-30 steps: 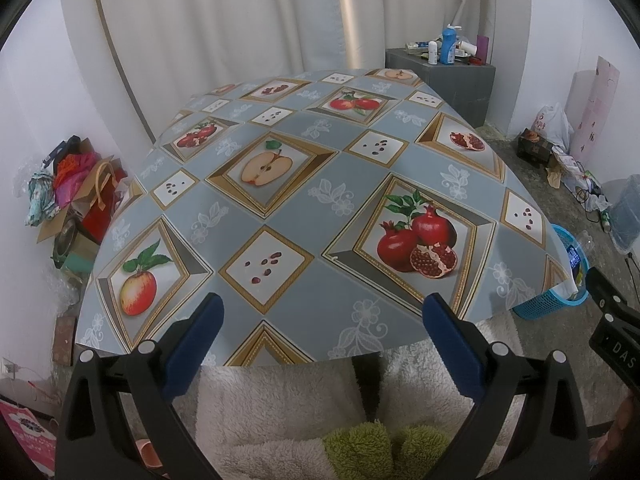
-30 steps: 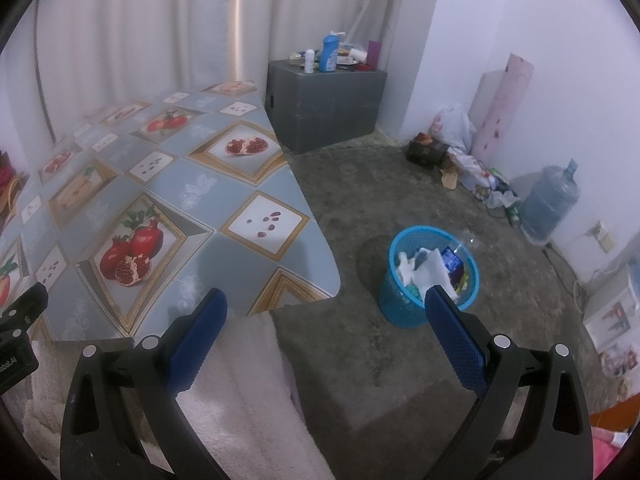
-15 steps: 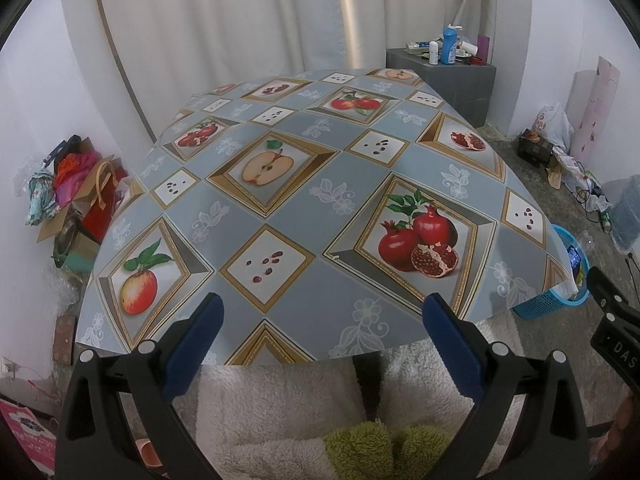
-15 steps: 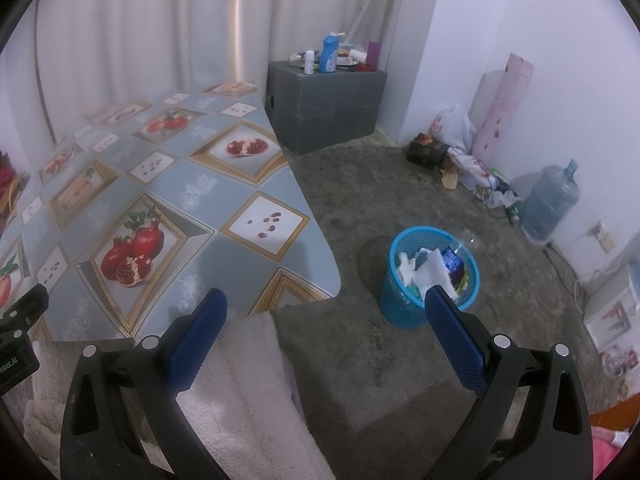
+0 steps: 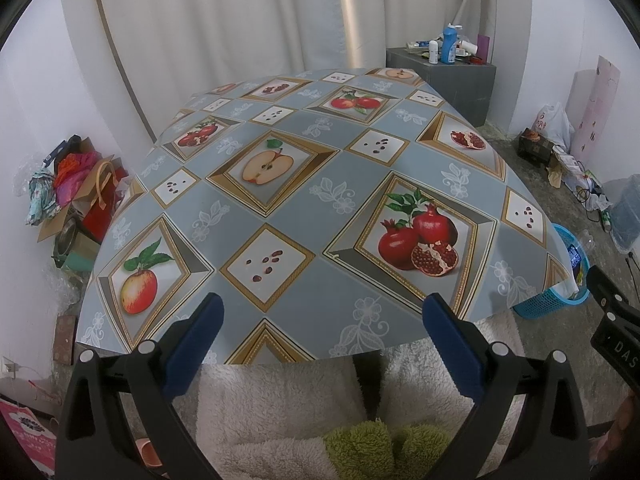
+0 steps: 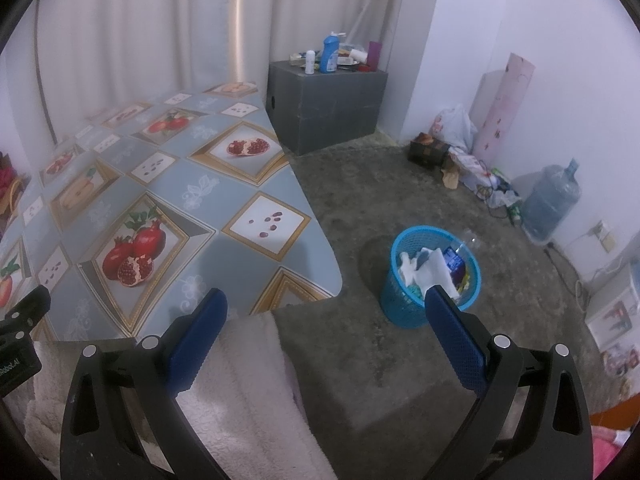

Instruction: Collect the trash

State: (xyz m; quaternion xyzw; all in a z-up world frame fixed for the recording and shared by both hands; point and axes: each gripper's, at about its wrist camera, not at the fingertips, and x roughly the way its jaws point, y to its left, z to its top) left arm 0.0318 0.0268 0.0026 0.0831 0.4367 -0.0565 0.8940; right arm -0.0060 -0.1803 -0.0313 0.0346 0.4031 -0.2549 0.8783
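Spreading across both views, the fruit-patterned tabletop (image 5: 320, 208) lies bare, so nothing on it seems left to gather. Beside its corner on the concrete floor (image 6: 380, 200) stands the blue mesh wastebasket (image 6: 404, 308), already holding the trash (image 6: 434, 268), crumpled paper and wrappers. Both the left gripper (image 5: 320, 344) and the right gripper (image 6: 326, 340) hang near the table's edge, fingers spread wide and empty, likely because collecting looks finished.

1. The tablecloth (image 5: 304, 216) ahead of the left gripper (image 5: 320, 320) looks like smooth, faintly glossy vinyl.
2. The right gripper (image 6: 326, 316) has matt black plastic arms and textured blue pads (image 6: 456, 340).
3. Beyond its right pad, the basket (image 6: 404, 308) is blue plastic mesh on a rough concrete floor (image 6: 400, 184).
4. Below both, fluffy white cloth (image 6: 248, 392).
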